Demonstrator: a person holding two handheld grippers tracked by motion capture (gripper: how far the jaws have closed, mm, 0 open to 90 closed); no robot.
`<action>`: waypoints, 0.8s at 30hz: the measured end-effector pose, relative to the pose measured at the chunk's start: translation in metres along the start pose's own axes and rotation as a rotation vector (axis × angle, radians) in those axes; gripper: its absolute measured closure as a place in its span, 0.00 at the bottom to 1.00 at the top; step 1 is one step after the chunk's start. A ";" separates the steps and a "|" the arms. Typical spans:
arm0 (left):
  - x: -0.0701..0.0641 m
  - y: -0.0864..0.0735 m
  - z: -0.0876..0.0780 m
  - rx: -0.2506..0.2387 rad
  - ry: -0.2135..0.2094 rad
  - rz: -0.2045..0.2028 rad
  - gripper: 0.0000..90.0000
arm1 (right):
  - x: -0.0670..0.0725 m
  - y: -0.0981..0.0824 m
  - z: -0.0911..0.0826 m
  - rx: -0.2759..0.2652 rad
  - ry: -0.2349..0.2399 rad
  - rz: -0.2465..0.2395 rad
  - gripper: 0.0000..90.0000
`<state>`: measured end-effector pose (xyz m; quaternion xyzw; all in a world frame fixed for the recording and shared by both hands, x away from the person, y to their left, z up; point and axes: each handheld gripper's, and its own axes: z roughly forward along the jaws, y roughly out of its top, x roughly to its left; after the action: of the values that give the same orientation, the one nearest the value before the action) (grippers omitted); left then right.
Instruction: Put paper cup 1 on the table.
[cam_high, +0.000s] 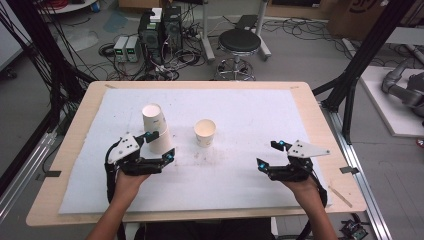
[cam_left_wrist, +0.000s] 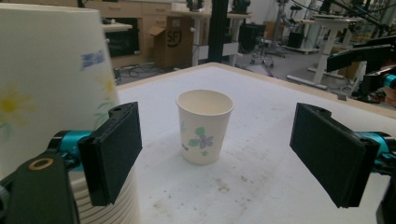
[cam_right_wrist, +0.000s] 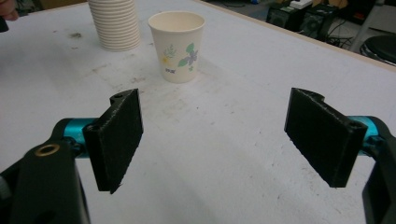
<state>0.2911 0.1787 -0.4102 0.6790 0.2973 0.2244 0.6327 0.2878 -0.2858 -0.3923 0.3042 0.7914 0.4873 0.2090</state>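
We have our left gripper (cam_high: 159, 145) with its jaws spread wide and nothing between the pads, sitting right against the stack of paper cups (cam_high: 155, 128) at the left of the white surface (cam_high: 250, 170); in the left gripper view the stack (cam_left_wrist: 51, 93) looms just beside the left-hand pad, touching or nearly so, we cannot tell which. The single paper cup (cam_high: 205, 132) stands upright and apart from the stack, near the middle of the surface, dead ahead between the open jaws in that view. Our right gripper (cam_high: 270, 155) hangs open too, well clear of both. The risk we see is the stack: it is tall and light, and any sideways swing of the left gripper could clip it and tip it over, perhaps onto the single cup. Closing too hard on a thin cup wall could also crush it or squirt it out of the pads
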 end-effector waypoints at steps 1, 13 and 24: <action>0.001 -0.001 -0.002 -0.002 0.010 0.005 0.19 | 0.000 0.000 0.000 -0.006 -0.001 -0.006 0.22; 0.012 -0.003 -0.019 -0.018 -0.004 0.014 0.20 | -0.002 0.000 0.001 -0.019 -0.006 0.000 0.22; 0.014 -0.004 -0.027 -0.015 0.017 0.008 0.20 | -0.006 0.004 0.003 -0.034 -0.003 0.005 0.22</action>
<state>0.2822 0.2083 -0.4130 0.6734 0.2983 0.2349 0.6343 0.2950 -0.2865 -0.3895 0.3034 0.7820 0.5005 0.2142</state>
